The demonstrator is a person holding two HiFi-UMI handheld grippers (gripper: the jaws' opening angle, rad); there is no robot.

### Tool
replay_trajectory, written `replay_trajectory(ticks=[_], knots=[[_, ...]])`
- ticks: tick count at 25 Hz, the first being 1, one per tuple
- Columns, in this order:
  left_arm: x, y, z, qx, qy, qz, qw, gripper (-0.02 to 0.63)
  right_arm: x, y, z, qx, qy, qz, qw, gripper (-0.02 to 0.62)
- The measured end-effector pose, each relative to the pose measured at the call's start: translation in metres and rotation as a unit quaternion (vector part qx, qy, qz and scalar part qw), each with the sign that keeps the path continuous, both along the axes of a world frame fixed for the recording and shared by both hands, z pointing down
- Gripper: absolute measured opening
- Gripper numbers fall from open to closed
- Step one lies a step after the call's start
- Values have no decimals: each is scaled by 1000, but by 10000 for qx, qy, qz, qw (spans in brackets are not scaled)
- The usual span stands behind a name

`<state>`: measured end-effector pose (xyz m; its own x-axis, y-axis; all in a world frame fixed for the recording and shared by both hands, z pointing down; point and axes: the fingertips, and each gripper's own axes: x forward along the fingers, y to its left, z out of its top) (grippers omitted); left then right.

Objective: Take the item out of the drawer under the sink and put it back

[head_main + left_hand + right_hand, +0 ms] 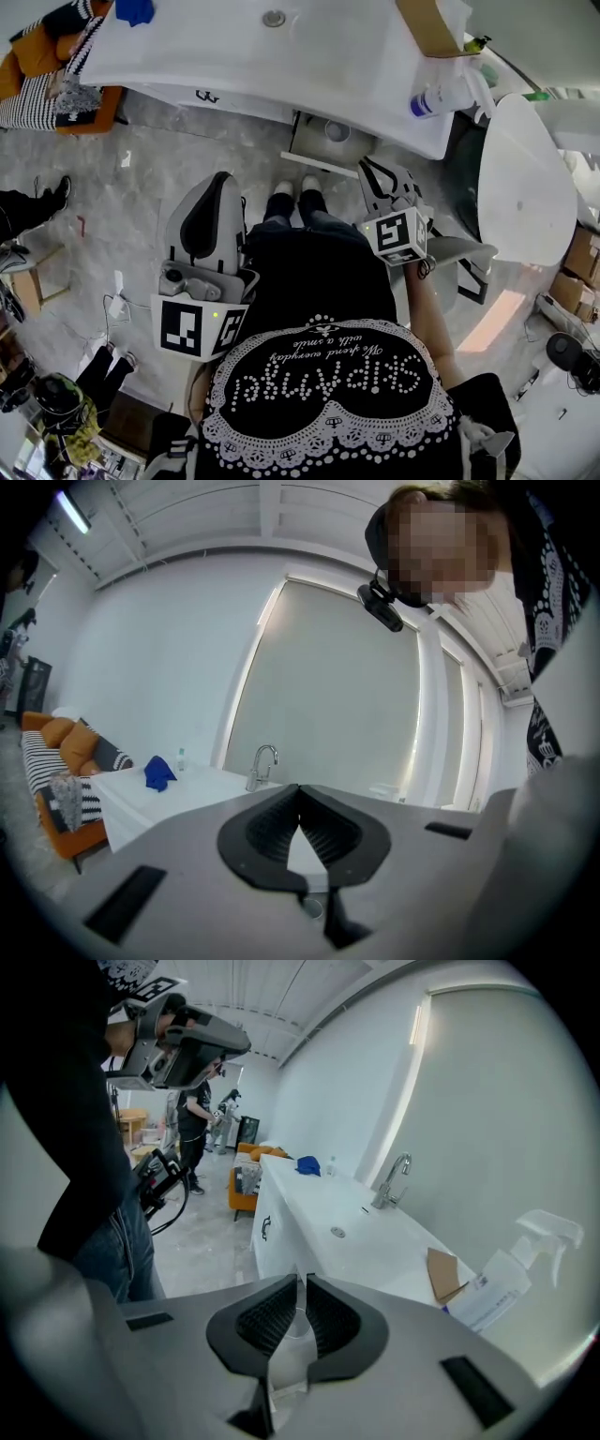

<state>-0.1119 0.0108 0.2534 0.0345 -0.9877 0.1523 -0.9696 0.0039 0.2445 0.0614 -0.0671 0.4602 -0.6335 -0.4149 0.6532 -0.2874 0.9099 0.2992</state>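
Resting in the open drawer [307, 141] under the sink [234, 56], the round item [337, 131] is lying near my right hand-held gripper [301, 1283], which I am holding clenched, tips together. My left hand-held gripper [299, 791] is hanging farther back, clenched too.

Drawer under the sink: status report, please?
Left gripper shut, right gripper shut, both empty. Drawer open, round item inside. Nothing seen blocking it.

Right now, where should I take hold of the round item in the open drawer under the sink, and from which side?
Probably its rim, coming from above: the round item seems open-topped, and the drawer walls block its sides.
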Motion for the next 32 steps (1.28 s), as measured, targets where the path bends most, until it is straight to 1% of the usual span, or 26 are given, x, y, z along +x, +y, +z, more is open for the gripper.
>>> replay_trajectory(ticks=[4,9,13,17,22,24,26,28,32], knots=[[-9,5,-1,-53,-22,-306,9995,5,-8,-4,26,-83,225,-389,9990,23],[-23,10,0,-125,-69,-565,9983,5,-16,-7,59,-317,530,-592,9963,23],[-29,14,-1,-153,-102,-798,9966,5,-17,-16,86,-260,806,-792,9933,23],[-36,18,1,-187,-102,-999,9948,5,-15,-19,119,-250,1302,-1117,9849,23],[-38,21,0,-249,-90,-1247,9918,5,-11,-22,156,-452,1719,-1411,9739,28],[-38,23,-1,-284,-130,-1345,9904,5,-8,-20,172,-594,1898,-1544,9678,88],[-39,23,-1,-310,-186,-1445,9888,5,-6,-20,185,-679,2023,-1643,9631,94],[-40,23,-1,-331,-218,-1516,9876,5,-5,-24,195,-641,2113,-1704,9603,94],[-42,24,-4,-388,-251,-1579,9864,5,-9,-32,210,-366,2294,-1793,9560,92]])
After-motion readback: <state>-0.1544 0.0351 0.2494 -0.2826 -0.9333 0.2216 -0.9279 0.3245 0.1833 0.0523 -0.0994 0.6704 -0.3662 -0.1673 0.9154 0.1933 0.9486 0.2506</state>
